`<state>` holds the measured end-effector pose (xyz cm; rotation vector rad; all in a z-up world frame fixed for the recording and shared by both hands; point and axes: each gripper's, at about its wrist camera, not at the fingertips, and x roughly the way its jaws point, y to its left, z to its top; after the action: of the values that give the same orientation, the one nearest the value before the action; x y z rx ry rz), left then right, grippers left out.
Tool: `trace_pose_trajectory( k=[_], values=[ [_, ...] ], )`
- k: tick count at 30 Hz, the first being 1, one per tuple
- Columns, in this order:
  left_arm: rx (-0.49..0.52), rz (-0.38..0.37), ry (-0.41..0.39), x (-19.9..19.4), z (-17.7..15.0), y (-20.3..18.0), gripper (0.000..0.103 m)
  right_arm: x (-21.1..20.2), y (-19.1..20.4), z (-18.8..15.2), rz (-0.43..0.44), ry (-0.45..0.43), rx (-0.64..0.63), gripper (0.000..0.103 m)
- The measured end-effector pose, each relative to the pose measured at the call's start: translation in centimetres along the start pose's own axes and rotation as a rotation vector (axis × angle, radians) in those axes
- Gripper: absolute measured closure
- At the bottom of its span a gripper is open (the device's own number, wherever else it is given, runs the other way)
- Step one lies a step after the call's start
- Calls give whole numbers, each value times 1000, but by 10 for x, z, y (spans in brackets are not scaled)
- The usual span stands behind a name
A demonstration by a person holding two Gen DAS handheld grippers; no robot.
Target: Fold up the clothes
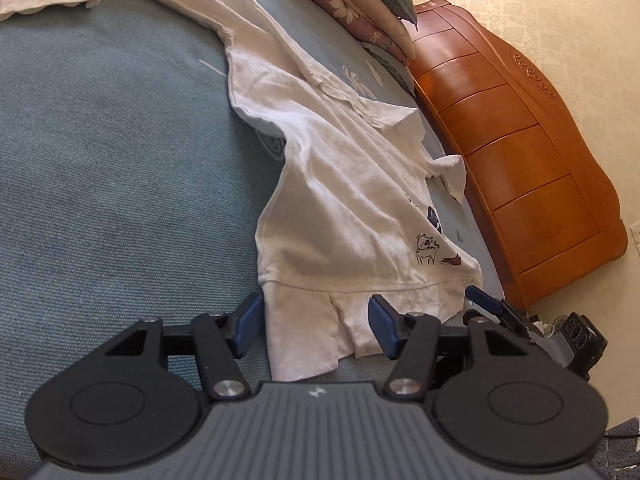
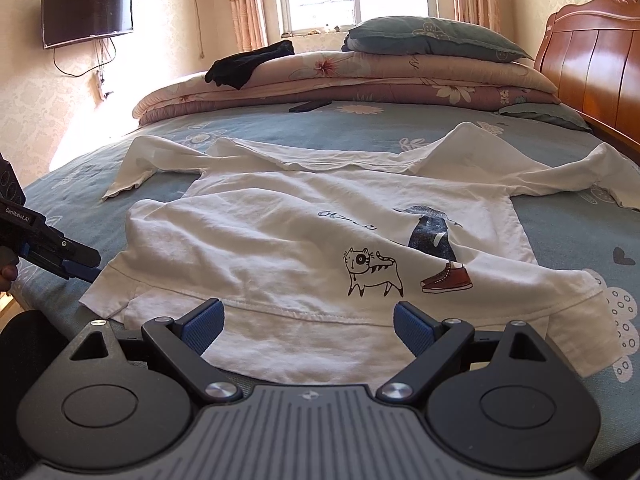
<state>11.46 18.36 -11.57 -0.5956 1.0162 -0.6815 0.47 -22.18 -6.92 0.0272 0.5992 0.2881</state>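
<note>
**Right wrist view: white shirt spread on the bed, both grippers at its hem**

Laid front-up across the blue bed [image 2: 560, 216], the white shirt [image 2: 280, 232] with sleeves out to either side and printed cat near the hem; probably flattened this way so that a fold can start from the bottom edge. Poised over the middle of the hem, the right gripper [image 2: 308, 326], fingers [image 2: 204, 326] apart, cloth lying beneath and between them but not pinched. Set at the shirt's left hem corner, the left gripper [image 1: 316, 326], fingers apart and straddling the loose lower flap without pressing it. Hem edge rumpled, one corner flap doubled over. Open bedding on the left for sweeping cloth across; less room on the right, where the wooden headboard [image 2: 592, 64] and stacked quilts [image 2: 360, 76] crowd the far sleeve.
</note>
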Motion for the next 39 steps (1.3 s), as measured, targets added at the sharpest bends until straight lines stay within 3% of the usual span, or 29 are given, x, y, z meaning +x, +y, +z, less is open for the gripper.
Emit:
trace_pose_trajectory(
  k=[7, 8, 10, 12, 17, 22, 28, 33, 36, 38, 39],
  values=[
    [-48, -68, -36, -1, -5, 6, 51, -3, 10, 4, 4, -14, -45, 9],
    [-44, -77, -45, -1, -5, 6, 55, -3, 12, 5, 2, -17, -57, 9],
    [-27, -49, -47, 0, -4, 4, 82, -4, 17, 6, 3, -21, -80, 9],
    [-9, -20, -46, 1, -3, 2, 94, -3, 21, 7, 4, -21, -101, 9],
    [21, -6, -73, -6, -2, -8, 97, 0, 36, 9, 4, -23, -196, 9],
    [20, -36, -114, -16, 1, -19, 99, 7, 69, 10, 67, -39, -397, 9],
    [18, -58, -135, -21, 7, -25, 99, 30, 116, 4, 174, -27, -604, 22],
    [12, -71, -140, -20, 10, -26, 99, 49, 157, -13, 134, -40, -771, 25],
    [10, -74, -142, -23, 10, -26, 99, 58, 172, -34, -1, -58, -905, 45],
    [10, -70, -144, -25, 10, -26, 99, 62, 173, -41, -69, -52, -951, 85],
    [10, -67, -142, -26, 9, -26, 99, 62, 173, -42, -89, -42, -961, 89]
  ],
)
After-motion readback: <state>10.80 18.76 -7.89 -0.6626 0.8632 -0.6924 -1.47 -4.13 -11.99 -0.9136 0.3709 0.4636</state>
